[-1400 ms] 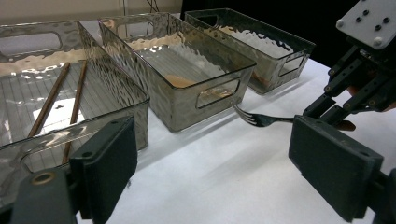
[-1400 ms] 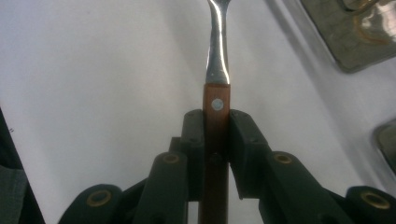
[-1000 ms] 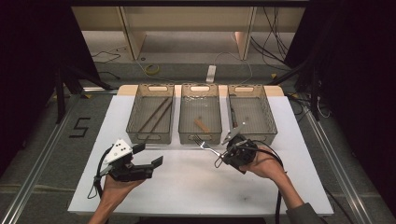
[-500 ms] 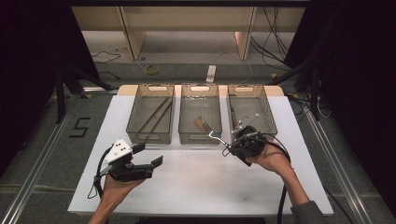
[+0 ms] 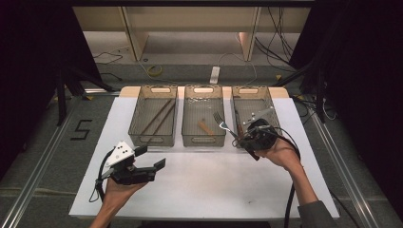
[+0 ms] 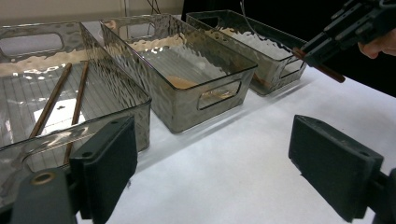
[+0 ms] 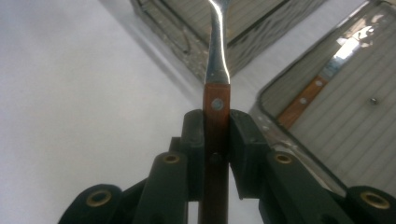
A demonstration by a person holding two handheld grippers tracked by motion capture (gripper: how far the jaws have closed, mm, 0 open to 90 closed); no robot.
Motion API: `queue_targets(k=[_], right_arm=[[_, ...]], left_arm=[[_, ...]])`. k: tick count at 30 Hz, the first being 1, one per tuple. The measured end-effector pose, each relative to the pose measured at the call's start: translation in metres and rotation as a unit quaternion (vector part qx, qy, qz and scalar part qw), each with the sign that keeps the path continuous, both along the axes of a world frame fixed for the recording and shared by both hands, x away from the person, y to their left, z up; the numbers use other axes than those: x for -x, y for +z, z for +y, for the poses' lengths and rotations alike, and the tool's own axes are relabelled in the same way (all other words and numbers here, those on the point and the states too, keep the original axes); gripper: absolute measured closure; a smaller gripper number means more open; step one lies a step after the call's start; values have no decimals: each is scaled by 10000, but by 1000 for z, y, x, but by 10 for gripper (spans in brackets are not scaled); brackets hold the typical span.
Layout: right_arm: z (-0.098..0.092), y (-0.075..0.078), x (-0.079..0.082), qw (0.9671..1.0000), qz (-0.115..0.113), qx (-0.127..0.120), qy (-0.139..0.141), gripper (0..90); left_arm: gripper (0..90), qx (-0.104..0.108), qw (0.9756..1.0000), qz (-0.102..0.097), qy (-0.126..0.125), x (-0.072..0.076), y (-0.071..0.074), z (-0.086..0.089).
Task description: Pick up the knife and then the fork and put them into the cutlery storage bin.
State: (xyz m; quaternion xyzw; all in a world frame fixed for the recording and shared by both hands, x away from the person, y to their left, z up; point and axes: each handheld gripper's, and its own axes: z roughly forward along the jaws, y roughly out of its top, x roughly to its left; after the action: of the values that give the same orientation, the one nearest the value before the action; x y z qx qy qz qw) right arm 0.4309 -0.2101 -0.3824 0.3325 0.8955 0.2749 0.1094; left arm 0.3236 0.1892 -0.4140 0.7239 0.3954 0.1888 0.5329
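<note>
Right gripper (image 5: 237, 139) is clamped on the fork (image 5: 223, 124) by its wooden handle, tines raised over the gap between the middle bin (image 5: 204, 141) and the right bin (image 5: 266, 102). Left gripper (image 5: 151, 157) hangs released, jaws wide, above the white table (image 5: 199, 185). A "5" (image 5: 81, 129) is marked on the floor at left.

Three bins (image 5: 204, 140), two chopsticks (image 5: 157, 117), one fork (image 5: 222, 121)
</note>
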Motion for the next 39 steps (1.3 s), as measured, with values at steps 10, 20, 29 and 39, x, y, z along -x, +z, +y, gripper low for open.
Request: queue_targets(k=[10, 20, 29, 39], right_arm=[[-12, 13, -21, 9990, -165, -74, -418, 774], [-25, 23, -40, 9969, -194, -103, -758, 775], [-29, 21, -58, 9939, -151, -125, -1086, 774], [-35, 14, -72, 9892, -62, -176, -1454, 774]], left_arm=[[150, 29, 10000, -4, 7, 0, 0, 0], [150, 20, 10000, 6, 6, 0, 0, 0], [150, 37, 10000, 7, 8, 0, 0, 0], [150, 37, 10000, 8, 13, 0, 0, 0]])
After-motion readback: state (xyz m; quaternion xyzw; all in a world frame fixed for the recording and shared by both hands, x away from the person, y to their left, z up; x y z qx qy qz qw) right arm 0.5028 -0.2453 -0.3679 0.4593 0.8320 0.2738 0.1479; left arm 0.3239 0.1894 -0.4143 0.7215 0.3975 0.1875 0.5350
